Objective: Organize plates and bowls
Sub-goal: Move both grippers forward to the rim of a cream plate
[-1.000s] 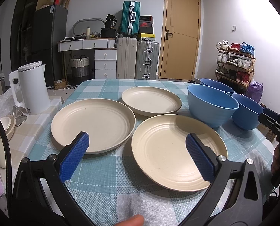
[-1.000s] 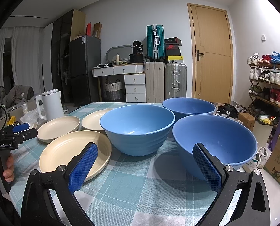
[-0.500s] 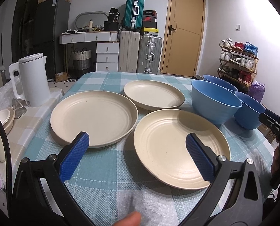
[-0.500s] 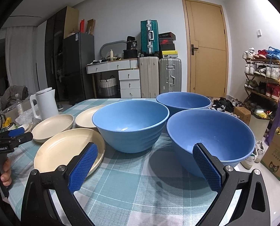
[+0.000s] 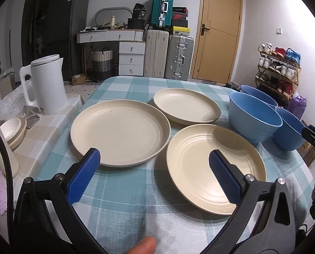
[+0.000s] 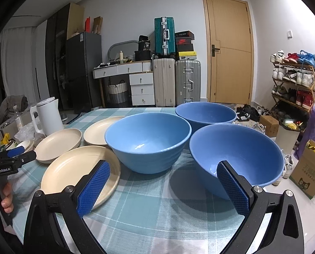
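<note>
L view only: tip of a finger (image 5: 143,246) at bottom edge, below the jaws; small cream bowls (image 5: 13,130) stacked far left, beside a white kettle (image 5: 46,84).
R view only: insides of all 3 blue bowls; cardboard box (image 6: 310,169) on the floor far right; hand (image 6: 6,199) gripping the other tool's handle at far left.
Both views: shoe rack, suitcases, wooden door behind the table (image 5: 123,190).
Left gripper (image 5: 155,169): jaws wide apart, holding nothing, touching nothing; hangs above the checked cloth.
Near plate (image 5: 215,171): partly behind the R jaw pad of the left gripper, lying flat.
Big plate (image 5: 120,132): just ahead of the L pad, flat, close beside near plate; can't tell if rims touch.
Far plate (image 5: 187,105): beyond both, ahead of the jaws.
Right gripper (image 6: 162,180): jaws wide apart, empty, no contact seen.
Mid bowl (image 6: 147,144): straight ahead betw. the pads, upright.
R bowl (image 6: 236,158): behind the R pad, upright, near table edge.
Back bowl (image 6: 206,114): beyond those two, close to both.
</note>
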Available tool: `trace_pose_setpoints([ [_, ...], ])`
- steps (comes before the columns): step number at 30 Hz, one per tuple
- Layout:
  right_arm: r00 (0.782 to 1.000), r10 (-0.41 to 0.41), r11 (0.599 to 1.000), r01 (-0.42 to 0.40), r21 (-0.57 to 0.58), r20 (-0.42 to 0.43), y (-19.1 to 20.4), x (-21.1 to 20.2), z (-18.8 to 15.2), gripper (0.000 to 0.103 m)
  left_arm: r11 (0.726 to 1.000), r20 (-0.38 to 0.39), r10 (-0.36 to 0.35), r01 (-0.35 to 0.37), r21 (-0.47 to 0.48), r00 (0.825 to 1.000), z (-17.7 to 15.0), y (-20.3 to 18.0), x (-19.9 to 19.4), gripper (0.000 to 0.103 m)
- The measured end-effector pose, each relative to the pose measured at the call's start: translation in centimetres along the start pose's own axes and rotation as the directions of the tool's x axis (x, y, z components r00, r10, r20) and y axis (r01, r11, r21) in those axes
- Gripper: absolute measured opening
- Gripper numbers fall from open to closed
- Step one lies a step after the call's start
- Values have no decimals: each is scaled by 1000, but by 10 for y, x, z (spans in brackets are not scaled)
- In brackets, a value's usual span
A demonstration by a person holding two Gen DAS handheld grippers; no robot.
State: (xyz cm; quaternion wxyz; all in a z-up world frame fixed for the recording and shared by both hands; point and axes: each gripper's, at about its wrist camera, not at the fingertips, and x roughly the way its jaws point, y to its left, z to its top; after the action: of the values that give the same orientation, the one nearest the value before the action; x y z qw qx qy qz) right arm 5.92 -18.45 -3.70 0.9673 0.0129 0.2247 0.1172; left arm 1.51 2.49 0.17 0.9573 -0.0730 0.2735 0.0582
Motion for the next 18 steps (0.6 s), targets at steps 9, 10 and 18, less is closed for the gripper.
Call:
trace_pose_setpoints([
  [9, 999, 36, 999, -38, -40, -35, 30, 5, 22, 103, 997, -27, 30, -32, -66, 999, 15, 23, -7, 102],
  [10, 998, 46, 998, -48, -47, -40, 35, 7, 25, 103, 997, -27, 36, -38, -71, 999, 16, 26, -7, 102],
  [18, 992, 101, 990, -107, -91, -72, 69, 20, 42, 103, 991, -20, 90, -91, -98, 996, 32, 52, -11, 102],
])
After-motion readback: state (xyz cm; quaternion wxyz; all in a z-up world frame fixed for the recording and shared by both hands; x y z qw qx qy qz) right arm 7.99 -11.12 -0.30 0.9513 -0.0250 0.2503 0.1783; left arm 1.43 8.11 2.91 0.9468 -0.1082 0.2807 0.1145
